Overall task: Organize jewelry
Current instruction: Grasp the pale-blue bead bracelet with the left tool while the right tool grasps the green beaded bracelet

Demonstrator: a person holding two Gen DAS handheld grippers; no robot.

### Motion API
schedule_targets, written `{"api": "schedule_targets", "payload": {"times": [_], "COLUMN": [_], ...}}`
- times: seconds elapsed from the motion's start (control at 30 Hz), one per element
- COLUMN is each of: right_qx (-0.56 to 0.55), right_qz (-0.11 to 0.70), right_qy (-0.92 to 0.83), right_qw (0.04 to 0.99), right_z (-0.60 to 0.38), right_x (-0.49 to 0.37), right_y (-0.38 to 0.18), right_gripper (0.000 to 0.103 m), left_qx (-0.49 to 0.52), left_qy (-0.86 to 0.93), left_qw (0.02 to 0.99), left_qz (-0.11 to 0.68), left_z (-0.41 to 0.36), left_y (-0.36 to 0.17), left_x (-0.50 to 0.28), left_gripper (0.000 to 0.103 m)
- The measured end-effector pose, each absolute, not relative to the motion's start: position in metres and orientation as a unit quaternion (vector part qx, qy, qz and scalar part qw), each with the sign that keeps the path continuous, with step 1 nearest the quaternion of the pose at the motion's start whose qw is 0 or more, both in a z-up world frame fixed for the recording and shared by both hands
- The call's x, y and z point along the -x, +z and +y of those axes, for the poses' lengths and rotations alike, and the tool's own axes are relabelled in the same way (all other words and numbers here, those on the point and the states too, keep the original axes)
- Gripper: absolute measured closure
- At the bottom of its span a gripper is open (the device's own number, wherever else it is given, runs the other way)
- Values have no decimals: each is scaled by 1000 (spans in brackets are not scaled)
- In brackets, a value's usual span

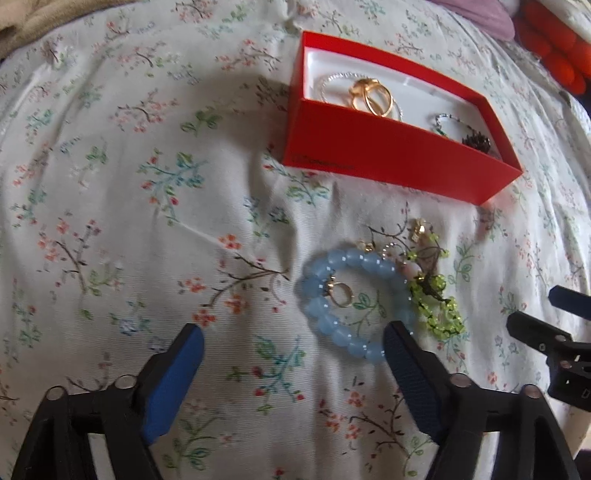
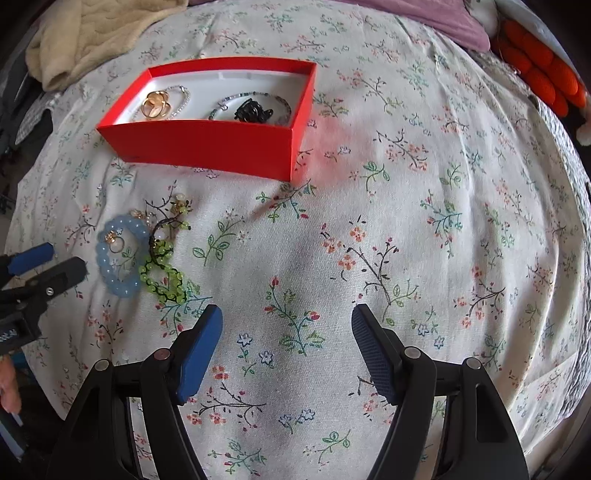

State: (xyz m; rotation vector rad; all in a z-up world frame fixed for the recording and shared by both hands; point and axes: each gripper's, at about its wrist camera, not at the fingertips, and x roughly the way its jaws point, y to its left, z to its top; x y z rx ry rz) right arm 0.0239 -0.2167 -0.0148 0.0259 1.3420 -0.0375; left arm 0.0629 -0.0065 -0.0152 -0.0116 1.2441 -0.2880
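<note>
A red box [image 1: 376, 155] [image 2: 207, 146] lies on the floral cloth and holds gold rings [image 1: 371, 96] [image 2: 157, 104], thin chains and a dark piece [image 2: 253, 110]. In front of it lie a blue bead bracelet [image 1: 325, 317] [image 2: 110, 273], a small gold ring [image 1: 341, 297] inside its loop, a green bead bracelet [image 1: 439, 310] [image 2: 162, 275] and small gold bits [image 1: 421, 229]. My left gripper [image 1: 295, 347] is open and empty, its right finger by the blue bracelet's near edge. My right gripper [image 2: 286, 326] is open and empty, to the right of the green bracelet.
A cream blanket [image 2: 92, 33] lies at the back left. A purple cloth [image 2: 443, 18] and an orange knitted thing [image 2: 543, 74] lie at the back right. The floral cloth [image 2: 406, 221] covers the whole surface. The right gripper's fingers show at the right edge of the left wrist view [image 1: 546, 332].
</note>
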Motion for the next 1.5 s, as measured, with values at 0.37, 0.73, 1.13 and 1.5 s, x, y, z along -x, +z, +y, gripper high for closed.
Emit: {"api": "schedule_targets", "payload": {"times": [0.37,0.73,1.13,1.5], "right_qx": [-13,-14,-25,-55], "right_qz": [626,628,627,636], "right_qy": [-14,-15,1,34], "right_qw": [780,778,779,769], "right_z": [-215,-212,-194,-161], "right_x": [-29,-35,-51,-68], "right_y": [-17,-20,-20,-36], "right_gripper": [28,28,28,32], "left_qx": [-20,-93,-86,-78], "left_qy": [-141,-123,-156,-145], "left_qw": [789,798,814,819], "left_qz": [598,582,552,550], "left_z": [-42,-66,-63,-27], "left_y": [-32,-36,-3,-3], "left_x": [-66,-67,-54,-55], "left_gripper": [65,94,95,95]}}
